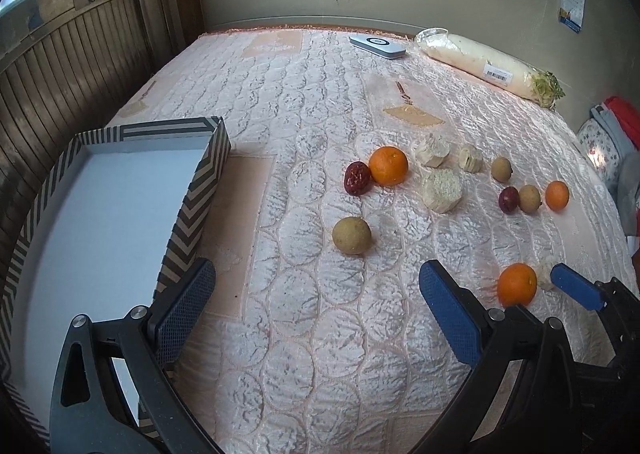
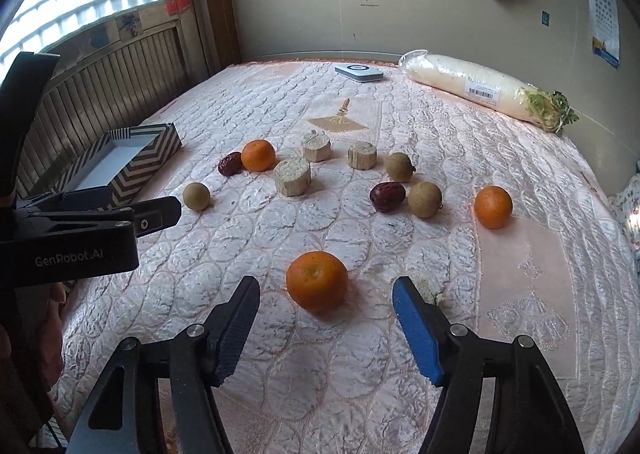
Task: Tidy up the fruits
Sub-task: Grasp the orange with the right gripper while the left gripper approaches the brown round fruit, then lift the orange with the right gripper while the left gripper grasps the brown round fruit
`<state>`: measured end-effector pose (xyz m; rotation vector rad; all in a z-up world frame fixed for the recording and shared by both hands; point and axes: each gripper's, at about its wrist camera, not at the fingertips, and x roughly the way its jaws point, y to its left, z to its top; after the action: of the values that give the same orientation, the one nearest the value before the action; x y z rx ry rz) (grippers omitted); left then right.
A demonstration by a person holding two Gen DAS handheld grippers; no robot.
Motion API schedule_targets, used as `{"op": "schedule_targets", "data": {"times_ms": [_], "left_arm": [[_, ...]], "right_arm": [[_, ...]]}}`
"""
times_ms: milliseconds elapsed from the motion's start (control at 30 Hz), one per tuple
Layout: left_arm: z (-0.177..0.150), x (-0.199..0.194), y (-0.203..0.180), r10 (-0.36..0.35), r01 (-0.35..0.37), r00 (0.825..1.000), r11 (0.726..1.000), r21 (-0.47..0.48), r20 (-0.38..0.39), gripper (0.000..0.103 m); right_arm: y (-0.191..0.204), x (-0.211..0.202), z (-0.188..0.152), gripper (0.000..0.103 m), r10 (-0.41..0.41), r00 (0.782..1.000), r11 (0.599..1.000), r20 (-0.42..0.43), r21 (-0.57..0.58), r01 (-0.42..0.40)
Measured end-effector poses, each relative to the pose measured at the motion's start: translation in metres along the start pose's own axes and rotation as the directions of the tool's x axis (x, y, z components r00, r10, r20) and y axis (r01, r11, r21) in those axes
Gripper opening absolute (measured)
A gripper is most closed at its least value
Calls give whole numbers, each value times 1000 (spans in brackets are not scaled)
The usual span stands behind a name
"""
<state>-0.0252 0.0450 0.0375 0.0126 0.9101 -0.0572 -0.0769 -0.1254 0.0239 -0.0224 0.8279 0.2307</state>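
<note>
My right gripper (image 2: 326,286) is open, low over the pink quilted cover. An orange (image 2: 317,281) lies between its fingertips, with a gap on each side. In the left wrist view the same orange (image 1: 517,284) sits beside one blue finger (image 1: 576,288) of that gripper. My left gripper (image 1: 317,268) is open and holds nothing, next to the striped box (image 1: 200,190), which shows a bare pale floor. More fruit lies scattered beyond: an orange (image 2: 258,155) touching a red date (image 2: 230,163), a brown round fruit (image 2: 196,196), a second date (image 2: 387,196) and another orange (image 2: 493,207).
Three pale cut chunks (image 2: 292,176) stand among the fruit, and a small pale scrap (image 2: 430,290) lies by my right finger. A wrapped white radish (image 2: 480,90) and a flat white device (image 2: 359,73) lie at the far edge. Wood panelling runs along the left.
</note>
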Motion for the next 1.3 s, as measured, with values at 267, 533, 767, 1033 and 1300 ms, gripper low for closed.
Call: {"op": "schedule_targets", "data": {"times_ms": [267, 533, 767, 1033, 1300], "left_arm": [[8, 13, -6, 16, -16, 1000, 1000, -3, -8, 102], [8, 25, -9, 24, -24, 999, 1000, 10, -25, 98], [6, 30, -10, 24, -23, 999, 999, 22, -33, 88], [4, 31, -13, 14, -13, 999, 1000, 25, -40, 80], [2, 33, -13, -1, 2, 999, 1000, 24, -51, 35]], "right_arm": [[6, 9, 4, 55, -17, 1000, 1000, -14, -21, 17], [7, 18, 2, 34, -21, 999, 999, -42, -30, 19], [9, 17, 1, 33, -25, 999, 999, -36, -41, 23], [9, 17, 1, 33, -25, 999, 999, -35, -40, 23], [8, 18, 1, 33, -25, 999, 999, -35, -40, 23]]}}
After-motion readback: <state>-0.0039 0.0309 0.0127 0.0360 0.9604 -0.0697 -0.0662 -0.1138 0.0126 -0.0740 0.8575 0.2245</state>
